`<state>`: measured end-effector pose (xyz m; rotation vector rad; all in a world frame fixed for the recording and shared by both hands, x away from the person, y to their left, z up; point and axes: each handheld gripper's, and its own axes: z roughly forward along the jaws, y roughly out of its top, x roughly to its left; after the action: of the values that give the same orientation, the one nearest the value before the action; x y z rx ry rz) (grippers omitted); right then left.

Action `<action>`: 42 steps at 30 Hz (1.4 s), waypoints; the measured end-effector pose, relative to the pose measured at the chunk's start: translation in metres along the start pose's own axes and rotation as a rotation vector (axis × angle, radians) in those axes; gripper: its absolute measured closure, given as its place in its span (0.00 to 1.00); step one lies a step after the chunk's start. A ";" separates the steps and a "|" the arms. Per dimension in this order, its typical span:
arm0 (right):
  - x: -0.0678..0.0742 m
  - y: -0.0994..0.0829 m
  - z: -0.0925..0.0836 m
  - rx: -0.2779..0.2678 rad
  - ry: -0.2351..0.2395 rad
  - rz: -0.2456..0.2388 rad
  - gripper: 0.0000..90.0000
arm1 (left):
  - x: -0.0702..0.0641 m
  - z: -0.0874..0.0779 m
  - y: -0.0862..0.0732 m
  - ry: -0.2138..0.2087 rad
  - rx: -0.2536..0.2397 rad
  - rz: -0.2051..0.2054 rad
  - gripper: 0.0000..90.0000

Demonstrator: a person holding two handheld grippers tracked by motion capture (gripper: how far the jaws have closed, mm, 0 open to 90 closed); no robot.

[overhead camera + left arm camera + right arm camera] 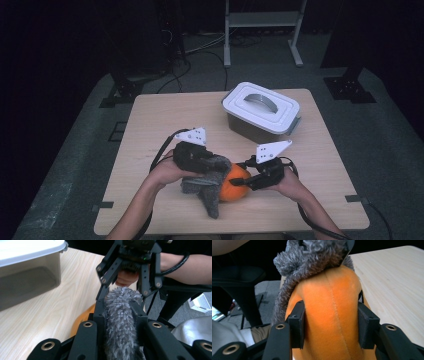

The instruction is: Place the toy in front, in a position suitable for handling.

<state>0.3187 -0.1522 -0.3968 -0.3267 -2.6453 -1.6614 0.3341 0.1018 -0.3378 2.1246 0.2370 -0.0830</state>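
High view: orange plush toy (235, 183) at table's (150, 120) near edge, between your hands, grey fuzzy cloth (207, 182) draped over it. Left gripper (212, 165) pinches cloth; right gripper (240, 181) clamps plush body, jaws half closed. Both items soft, light, compressible, likely non-slip. Grip plush mid-body, cloth at bunched fold. Lidded bin (261, 111) well apart.

Grey cloth (207, 192) perhaps hides orange toy (235, 184).
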 end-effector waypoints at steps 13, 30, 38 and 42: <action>-0.012 -0.025 -0.013 0.049 -0.016 0.047 0.41 | 0.015 0.023 -0.022 0.016 0.035 -0.064 0.79; -0.008 -0.027 -0.026 0.088 -0.092 0.047 0.32 | 0.014 0.031 -0.027 0.012 0.077 -0.074 0.79; 0.009 -0.012 -0.034 0.133 -0.156 -0.026 0.29 | 0.015 0.032 -0.028 0.010 0.061 -0.091 0.79; 0.015 -0.007 -0.038 0.113 -0.159 -0.033 0.29 | 0.015 0.034 -0.026 0.019 0.056 -0.091 0.79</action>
<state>0.2987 -0.1867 -0.3845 -0.4329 -2.8594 -1.5468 0.3443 0.0886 -0.3796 2.1709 0.3459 -0.1238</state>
